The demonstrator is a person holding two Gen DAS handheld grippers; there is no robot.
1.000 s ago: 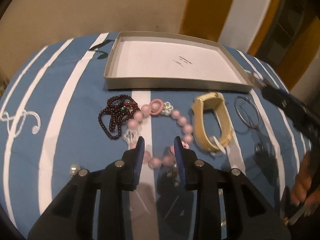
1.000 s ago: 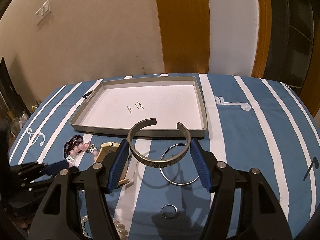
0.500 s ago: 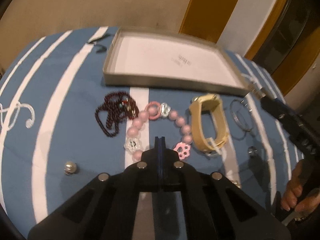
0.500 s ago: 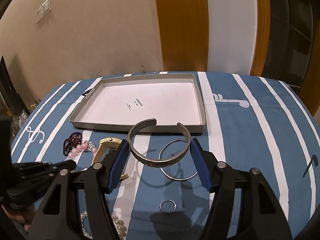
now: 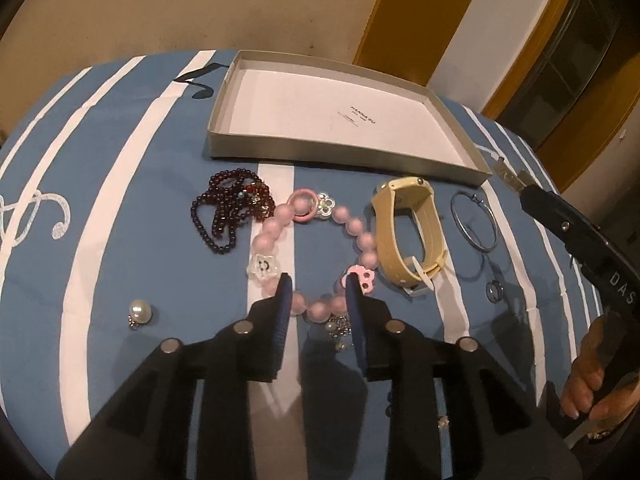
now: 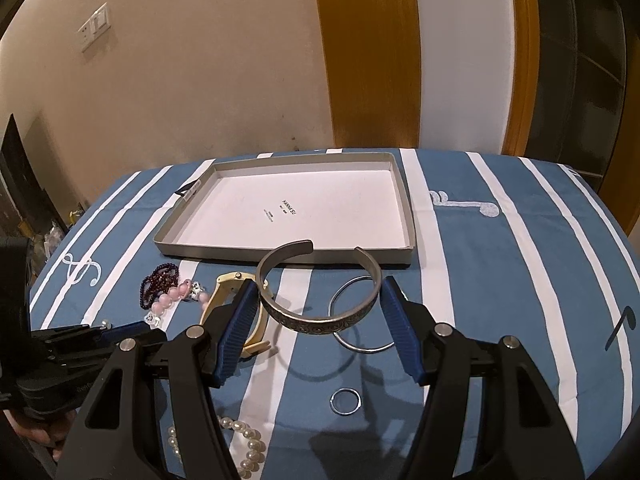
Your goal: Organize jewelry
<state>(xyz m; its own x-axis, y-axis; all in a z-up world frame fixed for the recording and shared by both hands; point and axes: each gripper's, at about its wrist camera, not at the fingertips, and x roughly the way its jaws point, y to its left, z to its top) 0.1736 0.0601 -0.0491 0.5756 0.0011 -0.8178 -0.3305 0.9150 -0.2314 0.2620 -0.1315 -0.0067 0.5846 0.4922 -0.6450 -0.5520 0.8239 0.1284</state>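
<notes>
1. Left gripper point(image 5: 318, 294) hangs low over the blue-and-white striped cloth point(image 5: 120, 248), its jaws opening; the nearest pink beads of the pink bead bracelet point(image 5: 316, 308) lie in the gap between the blue pads, which do not press on them.
2. Right gripper point(image 6: 318, 308) holds an engraved silver cuff point(image 6: 316, 322) between its blue pads, which press on the cuff's two sides; the cuff is lifted above the cloth, its open ends pointing toward the box.
3. Nearest on the cloth in the right wrist view are a pearl strand point(image 6: 248, 444) and a small silver ring point(image 6: 345, 401).
4. A loose pearl charm point(image 5: 140, 312) sits left of the left gripper, apart from the other pieces.
5. Further out, the pink bead bracelet forms a loop with a white star charm point(image 5: 262, 268) and a pink ring charm point(image 5: 302, 210).
6. Left of that loop a dark red bead strand point(image 5: 230, 210) lies bunched, touching it.
7. To the right a cream watch point(image 5: 408, 236) stands on its side, then a thin wire bangle point(image 5: 474, 220) lies flat.
8. Farthest stands a shallow grey box point(image 5: 340, 152), white inside, with no jewelry in it.
9. A person's hand point(image 5: 592, 380) grips the right gripper's handle at the edge.
</notes>
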